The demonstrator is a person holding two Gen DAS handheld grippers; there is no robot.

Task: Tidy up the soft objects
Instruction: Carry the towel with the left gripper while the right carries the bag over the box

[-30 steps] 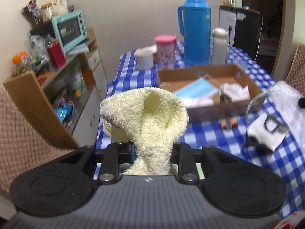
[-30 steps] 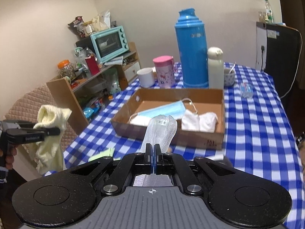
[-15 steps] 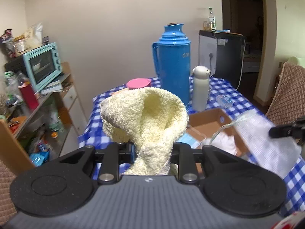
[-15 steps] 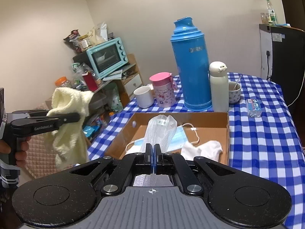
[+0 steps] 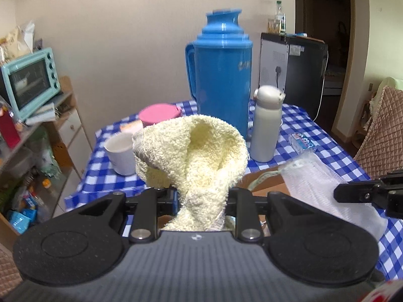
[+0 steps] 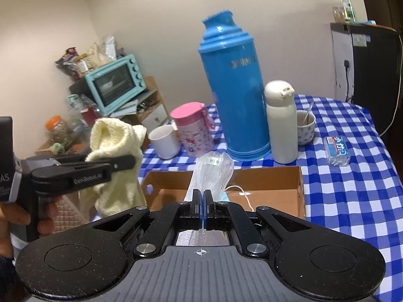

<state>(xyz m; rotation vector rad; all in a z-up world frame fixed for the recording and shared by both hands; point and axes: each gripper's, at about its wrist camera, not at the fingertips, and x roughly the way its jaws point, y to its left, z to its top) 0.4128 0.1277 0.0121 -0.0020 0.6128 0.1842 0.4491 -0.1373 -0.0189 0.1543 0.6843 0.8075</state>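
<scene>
My left gripper point(image 5: 201, 196) is shut on a pale yellow terry cloth point(image 5: 194, 156), held up in the air; it also shows in the right wrist view point(image 6: 115, 156), left of the cardboard box point(image 6: 267, 178). My right gripper point(image 6: 202, 196) is shut on a white mesh cloth point(image 6: 212, 168) just above the box's near side. In the left wrist view the mesh cloth point(image 5: 325, 186) hangs at the right from the right gripper's fingers point(image 5: 357, 192). A white string of a face mask point(image 6: 239, 191) lies in the box.
On the blue checked table point(image 6: 352, 191) behind the box stand a tall blue thermos point(image 6: 236, 90), a white bottle point(image 6: 280, 123), a pink cup point(image 6: 192, 128), a white mug point(image 6: 165, 141), a bowl point(image 6: 306, 125) and a tissue pack point(image 6: 337, 149). A shelf with a teal oven point(image 6: 115, 83) is at left.
Both grippers have moved forward and closer to the box and thermos, still holding their cloths. The left gripper with the yellow cloth has come nearer to the right one.
</scene>
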